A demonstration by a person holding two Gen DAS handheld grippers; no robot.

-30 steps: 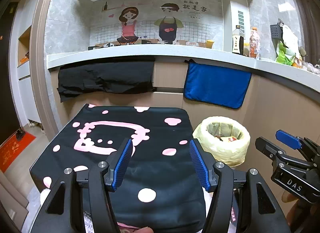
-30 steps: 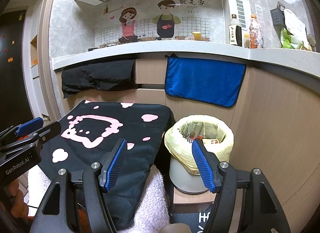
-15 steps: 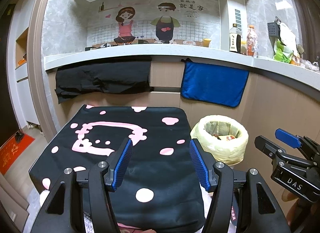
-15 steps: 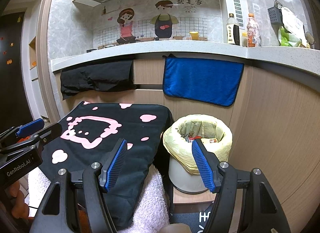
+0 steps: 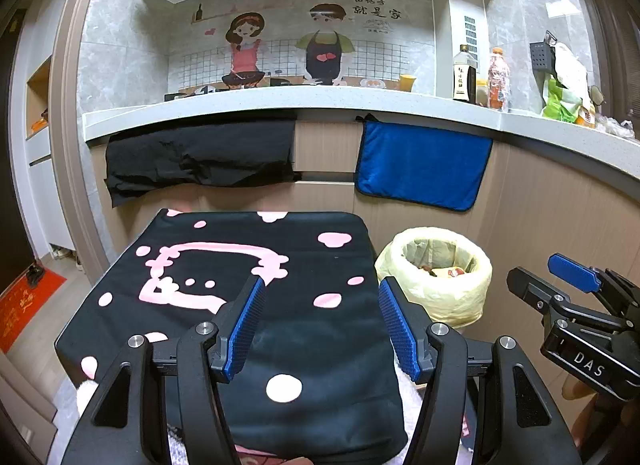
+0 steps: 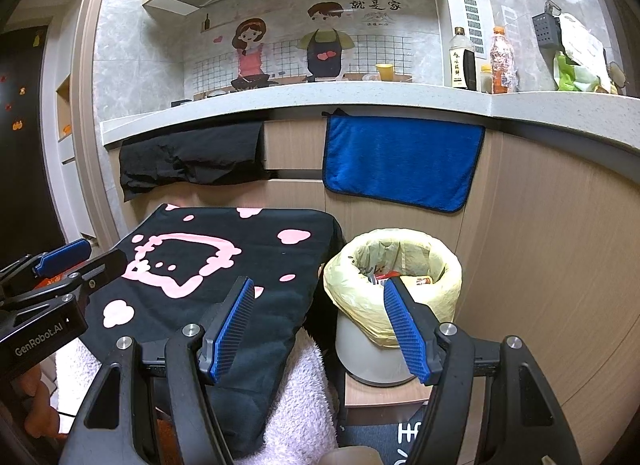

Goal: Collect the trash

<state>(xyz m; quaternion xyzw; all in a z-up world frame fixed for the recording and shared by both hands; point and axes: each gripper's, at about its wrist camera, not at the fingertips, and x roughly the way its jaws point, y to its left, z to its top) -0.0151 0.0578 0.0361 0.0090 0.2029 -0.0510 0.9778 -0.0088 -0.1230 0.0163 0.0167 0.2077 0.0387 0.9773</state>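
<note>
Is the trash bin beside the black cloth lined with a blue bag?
No. The trash bin has a pale yellow bag folded over its rim; the only blue thing near it is the towel hanging on the cabinet above.

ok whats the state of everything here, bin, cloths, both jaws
left gripper: jaws open, nothing between them
right gripper: jaws open, nothing between them
trash bin: upright, lined with a yellow bag, trash inside
blue towel: hanging flat
black cloth: hanging, bunched

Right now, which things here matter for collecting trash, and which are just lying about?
For the job:
trash bin
its yellow liner bag
left gripper, open
right gripper, open

Just about:
blue towel
black cloth
sauce bottle
patterned black cover
</note>
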